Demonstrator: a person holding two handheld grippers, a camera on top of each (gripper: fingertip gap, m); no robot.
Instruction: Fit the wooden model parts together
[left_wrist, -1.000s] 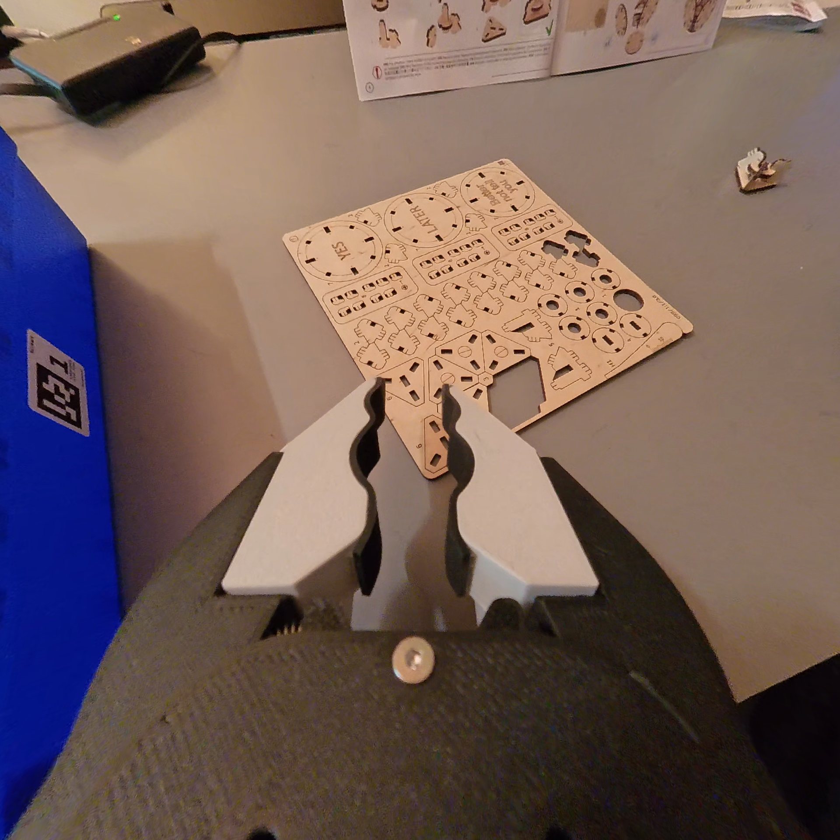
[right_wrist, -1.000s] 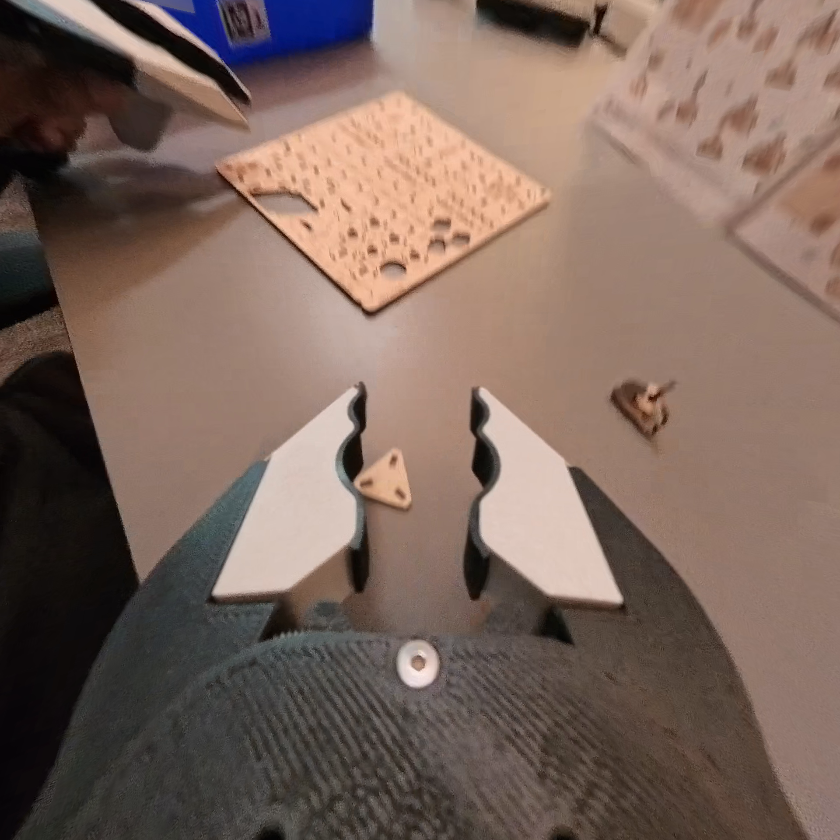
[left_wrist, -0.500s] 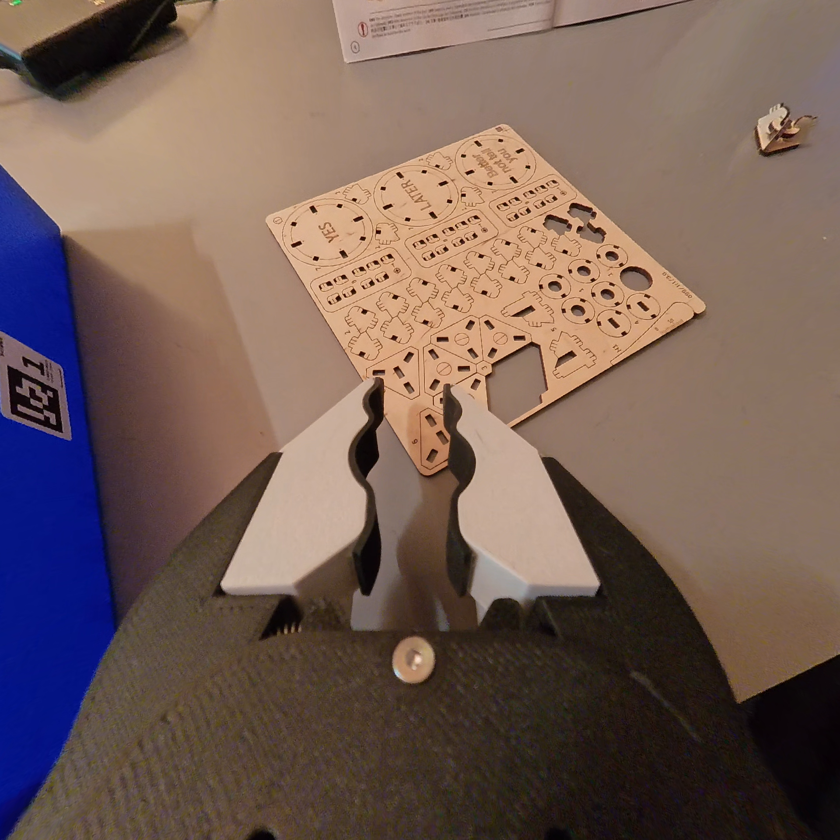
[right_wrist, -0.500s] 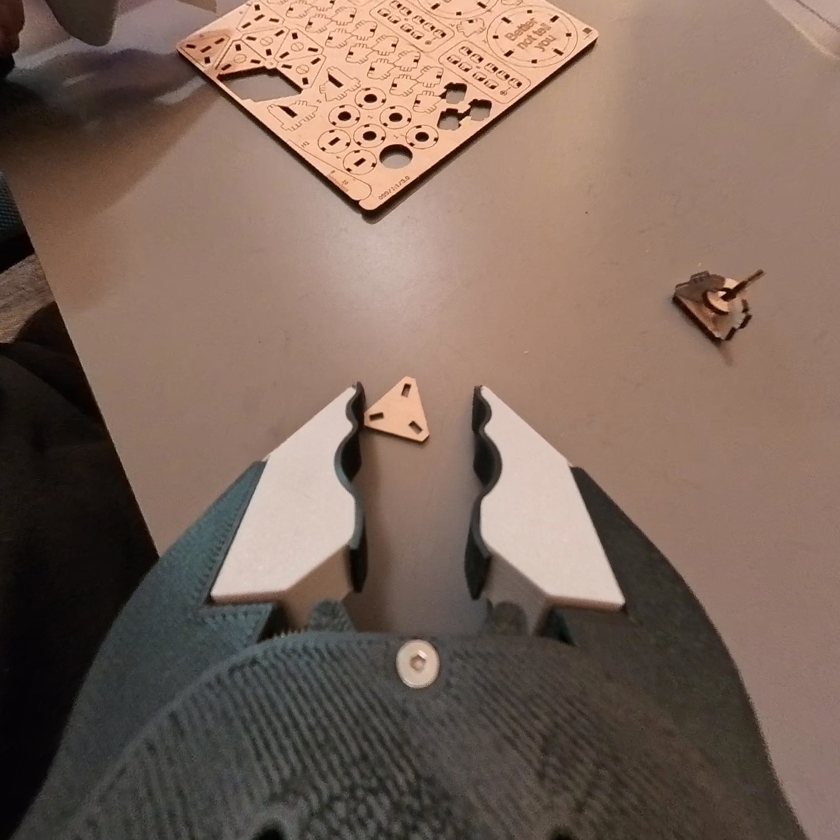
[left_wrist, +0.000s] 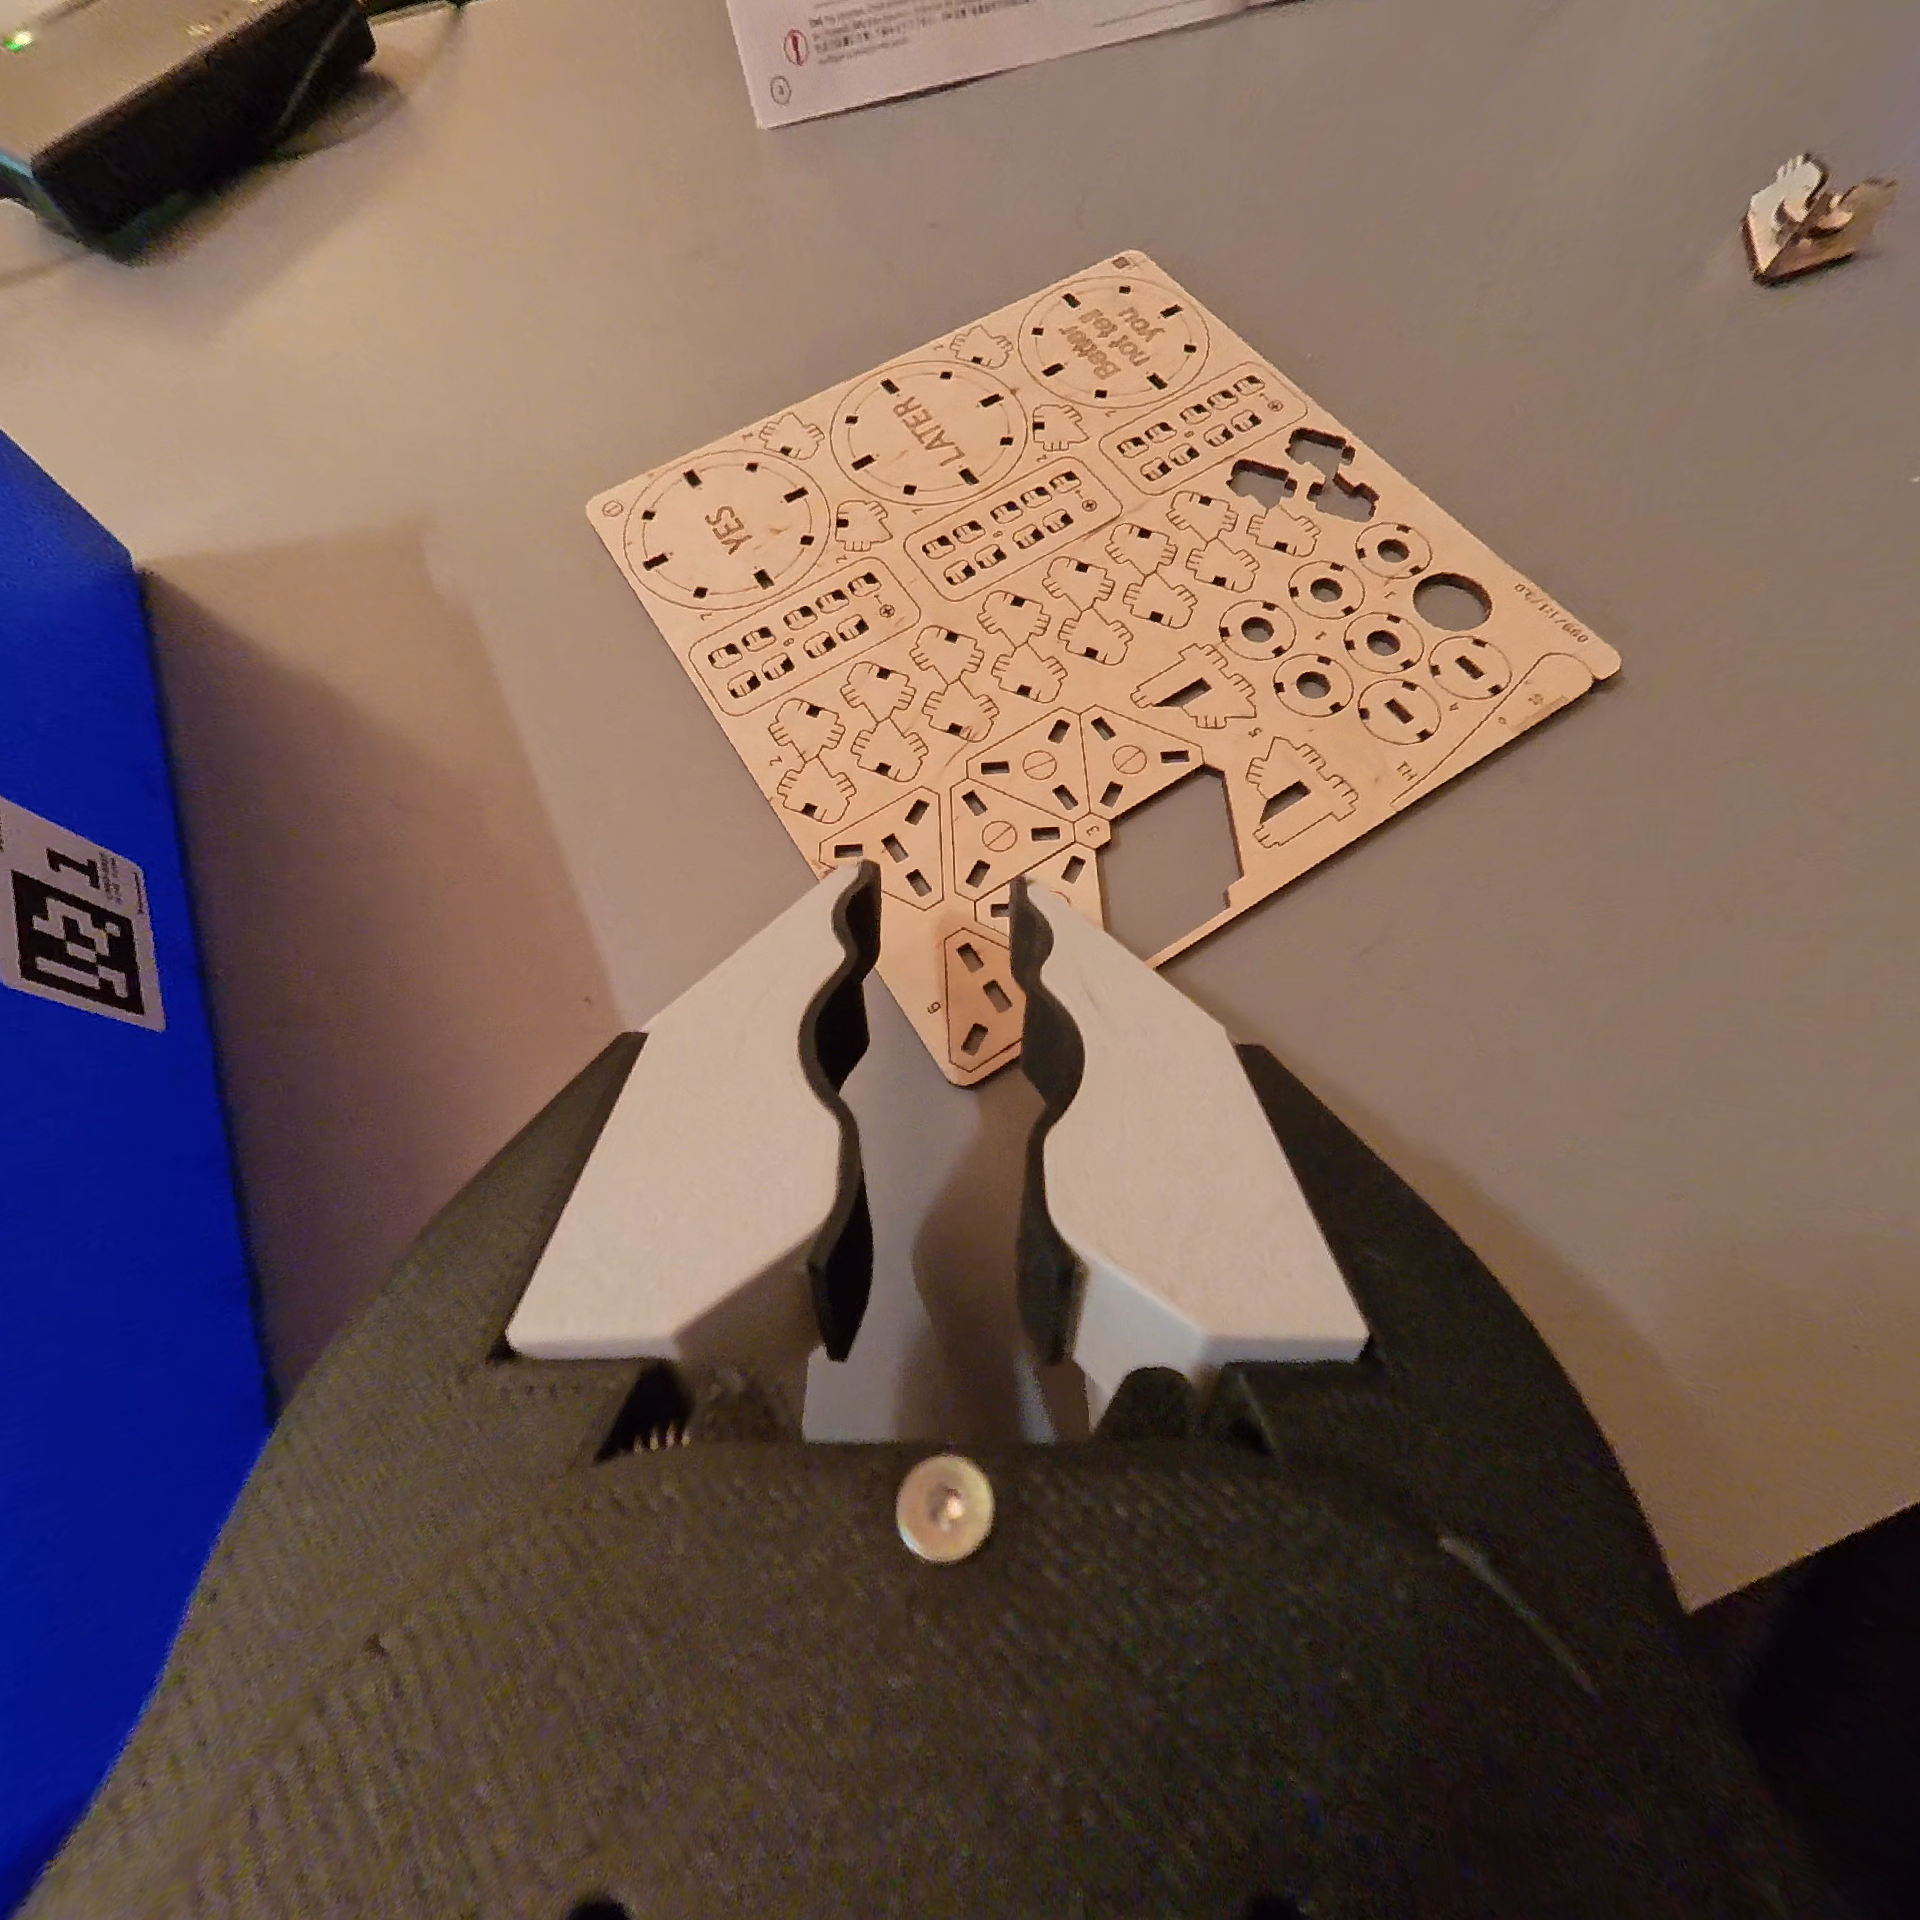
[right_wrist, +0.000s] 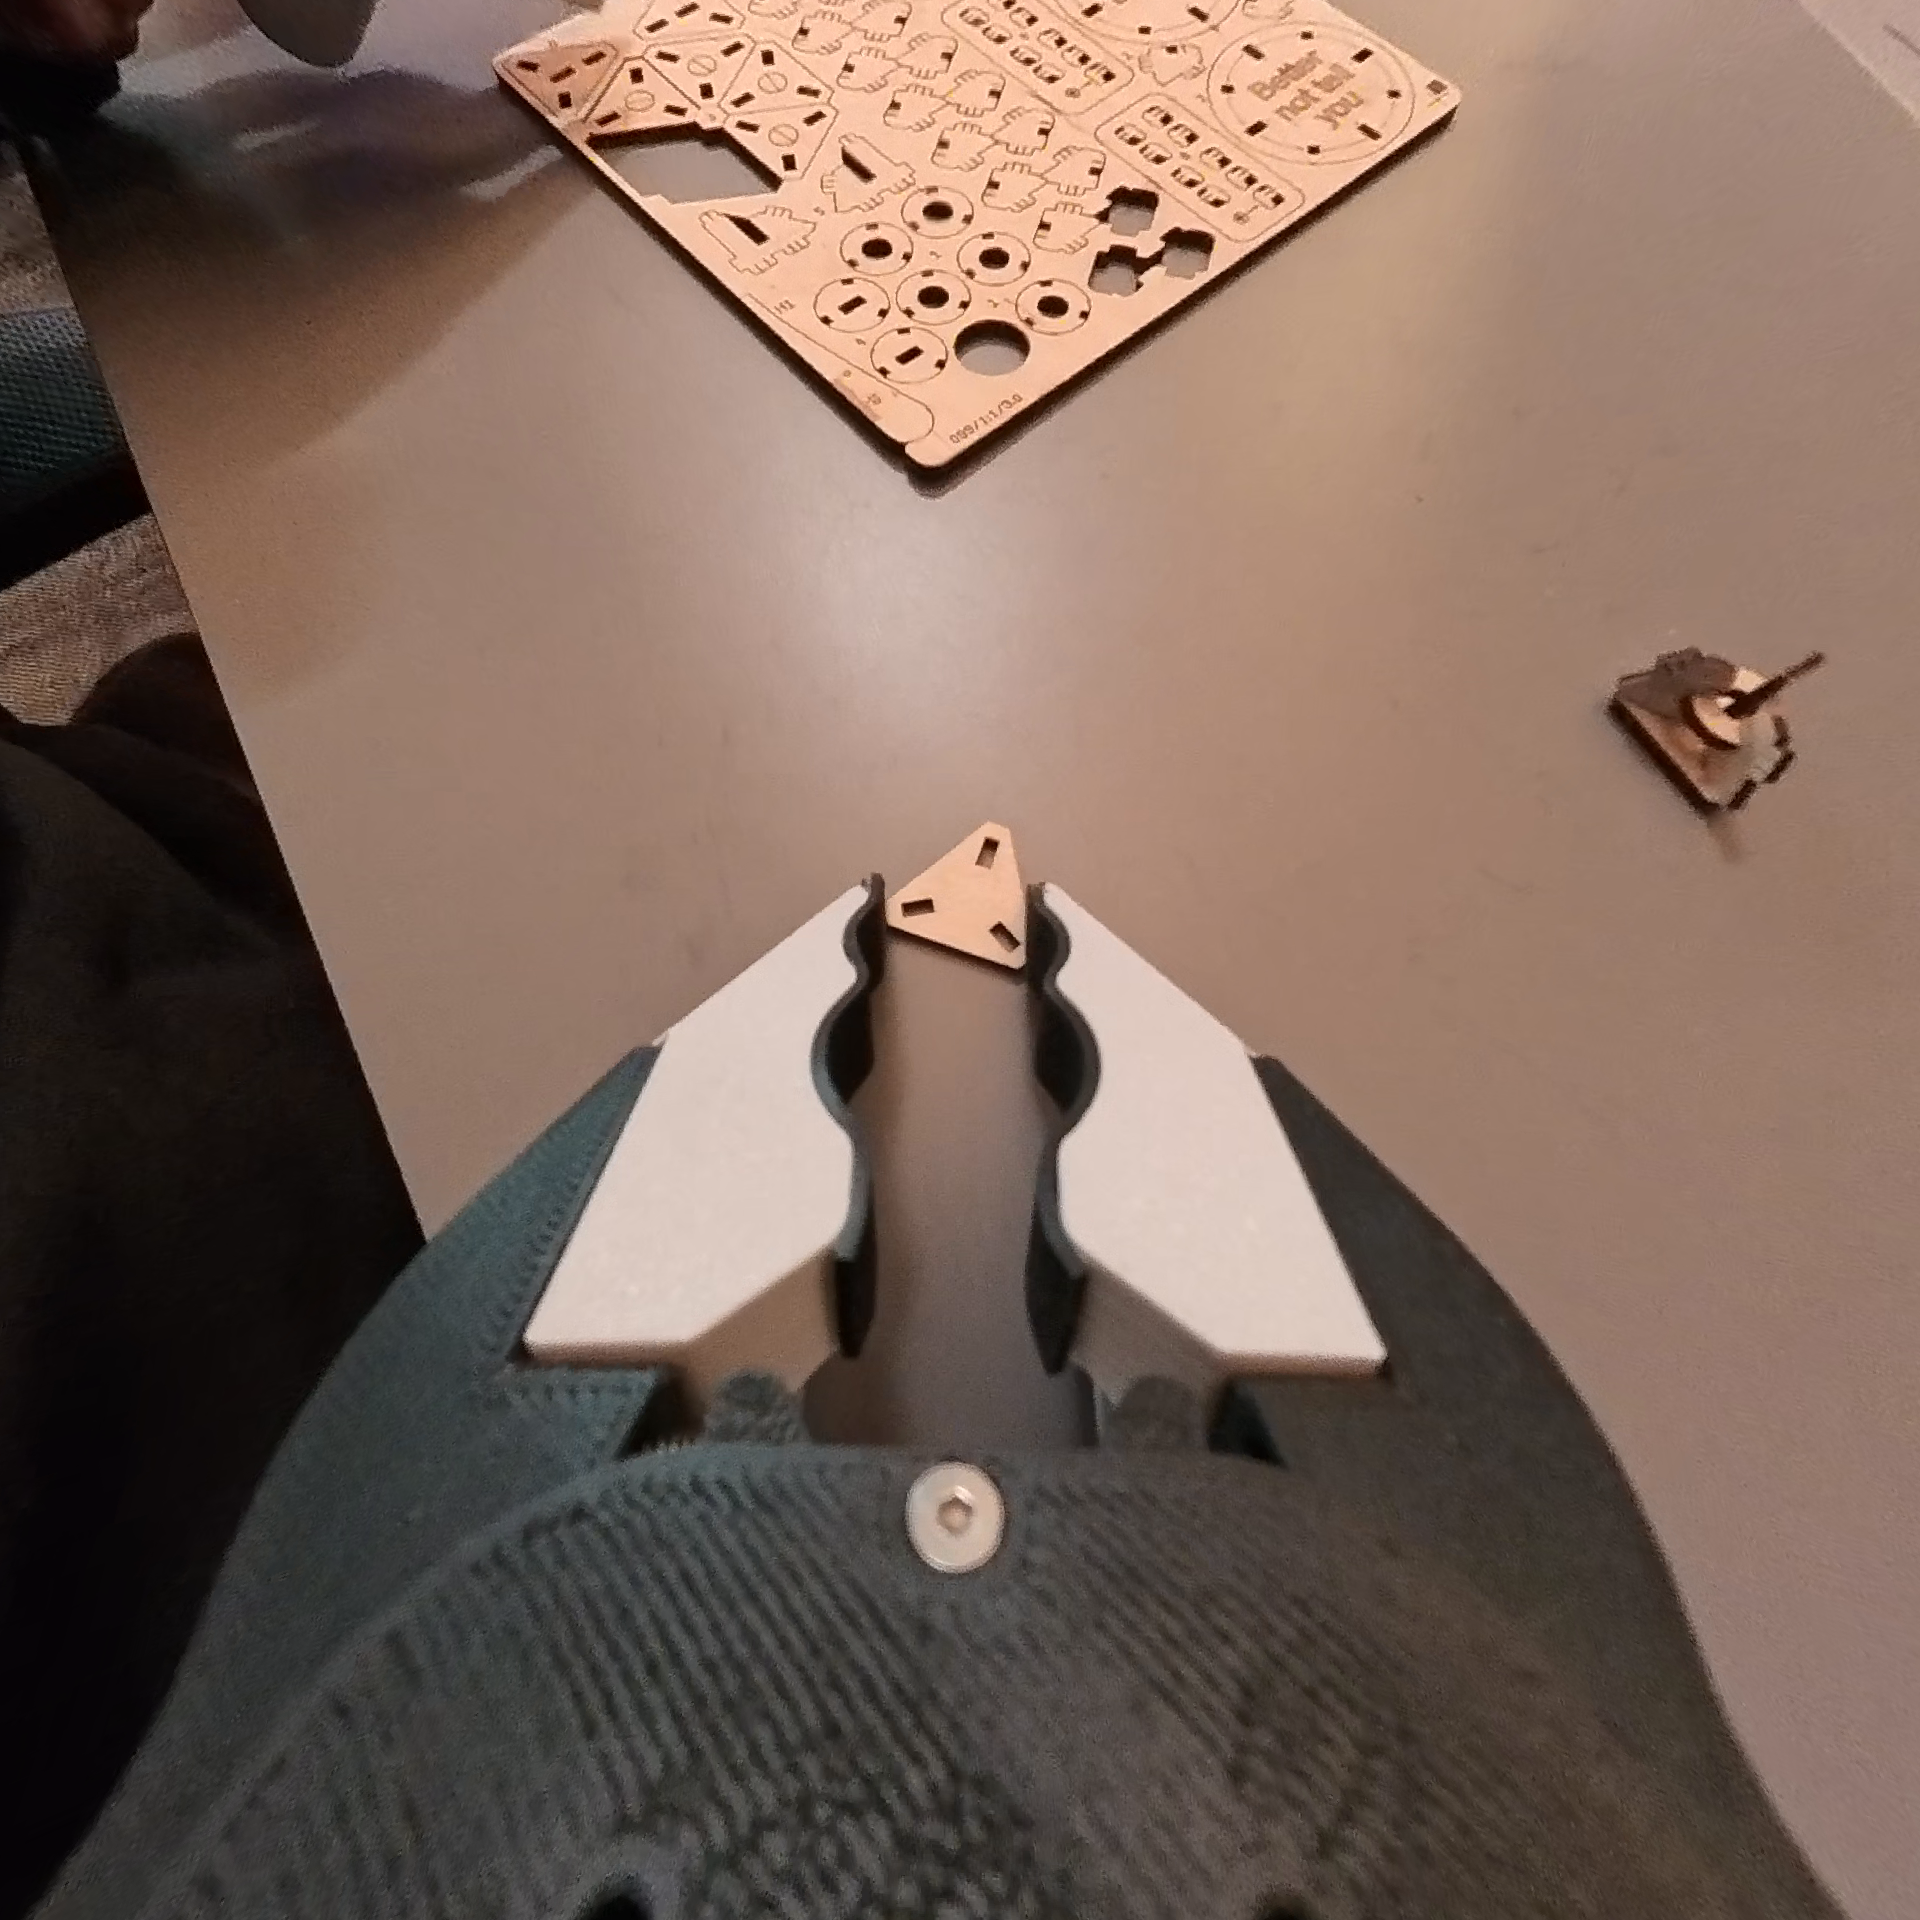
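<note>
right gripper (right_wrist: 954, 906) level, pinching triangular piece (right_wrist: 961, 902)

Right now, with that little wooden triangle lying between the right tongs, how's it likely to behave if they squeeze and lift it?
The triangle piece looks thin and flat, so probably stiff and very light. Lying flush on the smooth table, it may slide or skate rather than lift. Its slanted edges and slots suggest it could twist or pop out of the right tongs.

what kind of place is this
Probably a hobby or test workbench: a grey table with a laser-cut wooden parts sheet, a printed instruction sheet and a small half-built wooden assembly.
</note>
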